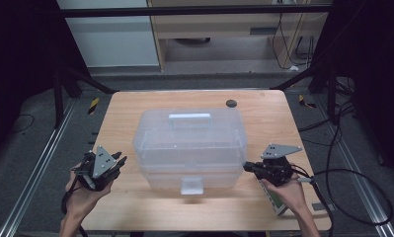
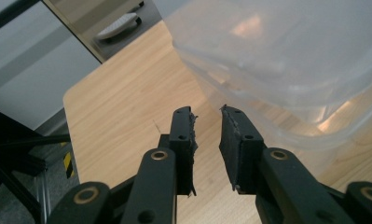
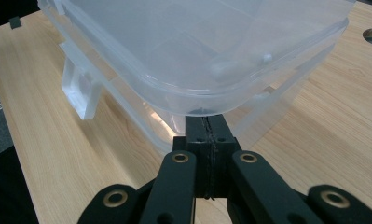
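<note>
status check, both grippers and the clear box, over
Left gripper open, beside the clear box, not touching. Right gripper shut, tips at the box's lid rim. Box closed, front latch down. Nothing in the way.

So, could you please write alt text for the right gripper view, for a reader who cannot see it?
The right gripper, its two black jaws shut together, points its tips at the lid edge of a clear plastic storage box on a light wooden table. A white latch hangs on the box's side at left.

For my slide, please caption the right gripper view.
Right gripper, jaws shut, at the corner of a clear plastic box.
</note>
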`<state>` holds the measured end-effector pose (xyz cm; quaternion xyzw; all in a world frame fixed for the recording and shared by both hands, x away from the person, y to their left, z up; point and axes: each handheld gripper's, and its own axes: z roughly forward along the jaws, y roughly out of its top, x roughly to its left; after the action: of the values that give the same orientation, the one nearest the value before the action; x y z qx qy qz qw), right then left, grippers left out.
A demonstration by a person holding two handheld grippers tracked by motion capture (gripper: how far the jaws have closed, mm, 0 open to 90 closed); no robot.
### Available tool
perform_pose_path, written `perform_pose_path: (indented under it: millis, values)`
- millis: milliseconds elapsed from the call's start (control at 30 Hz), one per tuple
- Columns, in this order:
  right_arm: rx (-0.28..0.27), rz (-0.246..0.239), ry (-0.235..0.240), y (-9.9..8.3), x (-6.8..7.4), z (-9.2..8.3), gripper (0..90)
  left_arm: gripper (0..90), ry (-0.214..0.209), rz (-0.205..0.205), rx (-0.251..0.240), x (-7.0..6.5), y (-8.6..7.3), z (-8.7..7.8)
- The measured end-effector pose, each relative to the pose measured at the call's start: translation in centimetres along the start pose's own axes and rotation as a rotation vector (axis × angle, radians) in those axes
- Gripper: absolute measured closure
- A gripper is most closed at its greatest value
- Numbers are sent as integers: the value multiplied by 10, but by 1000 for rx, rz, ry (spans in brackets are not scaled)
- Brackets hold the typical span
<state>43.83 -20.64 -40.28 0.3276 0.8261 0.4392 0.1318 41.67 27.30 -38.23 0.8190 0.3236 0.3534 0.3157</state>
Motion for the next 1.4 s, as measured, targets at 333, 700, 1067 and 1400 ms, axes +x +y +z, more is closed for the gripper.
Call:
perform_pose_path:
  millis: [333,700,1067,1400]
  values:
    - [-5,-1,-3,2,0,-1,900,645,-33,-13,-3,-12,-8,14]
    - [-18,3,1,3,-2,-1,900,623,-45,-25,-53,-23,-5,21]
    - [-21,-8,-9,5,-1,-2,900,629,-37,-42,-87,-26,-1,21]
    - [-38,-12,-15,9,-1,-4,900,641,-40,-70,-108,-27,3,22]
